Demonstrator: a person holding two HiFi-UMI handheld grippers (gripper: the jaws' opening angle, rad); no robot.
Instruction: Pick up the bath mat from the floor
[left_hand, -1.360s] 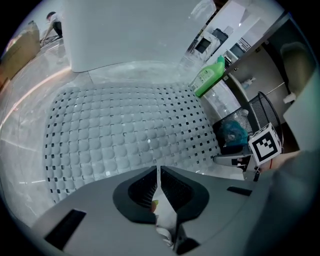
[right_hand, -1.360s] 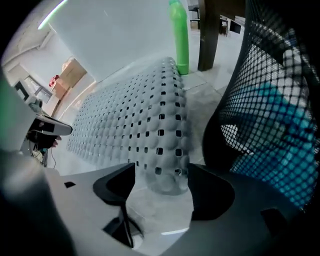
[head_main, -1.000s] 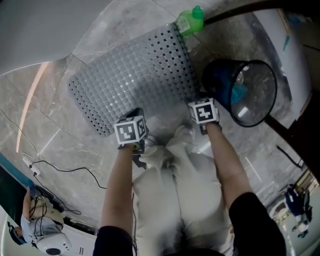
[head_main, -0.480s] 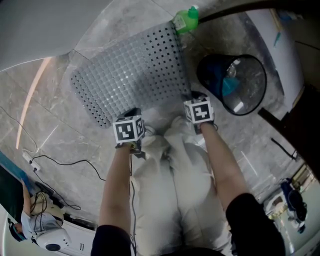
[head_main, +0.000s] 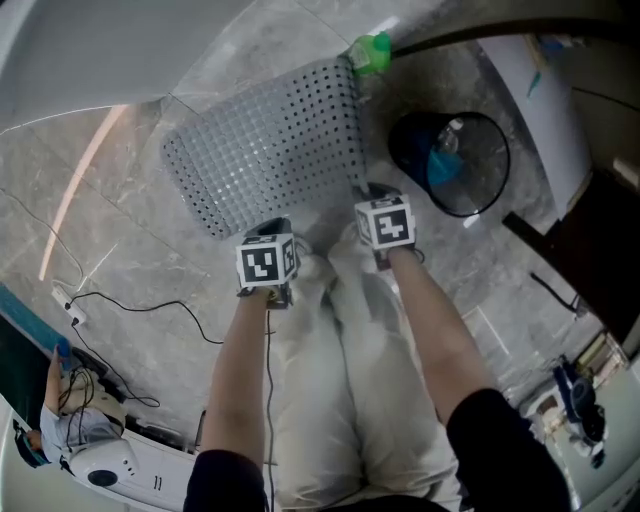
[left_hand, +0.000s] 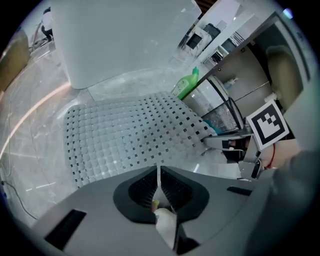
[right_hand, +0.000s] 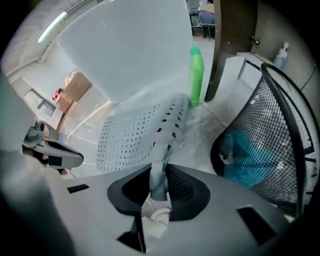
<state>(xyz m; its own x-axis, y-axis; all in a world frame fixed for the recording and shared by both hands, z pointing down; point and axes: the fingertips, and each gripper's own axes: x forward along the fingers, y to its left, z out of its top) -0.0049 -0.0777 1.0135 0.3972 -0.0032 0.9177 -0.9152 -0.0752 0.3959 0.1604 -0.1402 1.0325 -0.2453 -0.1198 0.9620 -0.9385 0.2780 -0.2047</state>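
Marbled grey floor (head_main: 130, 250) runs up to a white curved wall (head_main: 100, 50) at its far edge, a thin black cable (head_main: 150, 305) trailing along its left side. On it lies the grey perforated bath mat (head_main: 270, 150), its long axis slanting from the near left up to the far right, where one corner points at a green bottle (head_main: 372, 52). In the head view the mat's near edge is hidden under the two marker cubes, so the grips cannot be read there. The left gripper (left_hand: 157, 187) has its jaws pressed together on that near edge, seen edge-on as a thin pale line, with the rest of the mat spreading flat ahead of it. The right gripper (right_hand: 159, 187) is closing its jaws on the same edge further right, where the mat curls up off the floor into them. Right of the mat stands a black mesh bin (right_hand: 285, 150); something blue inside cannot be identified.
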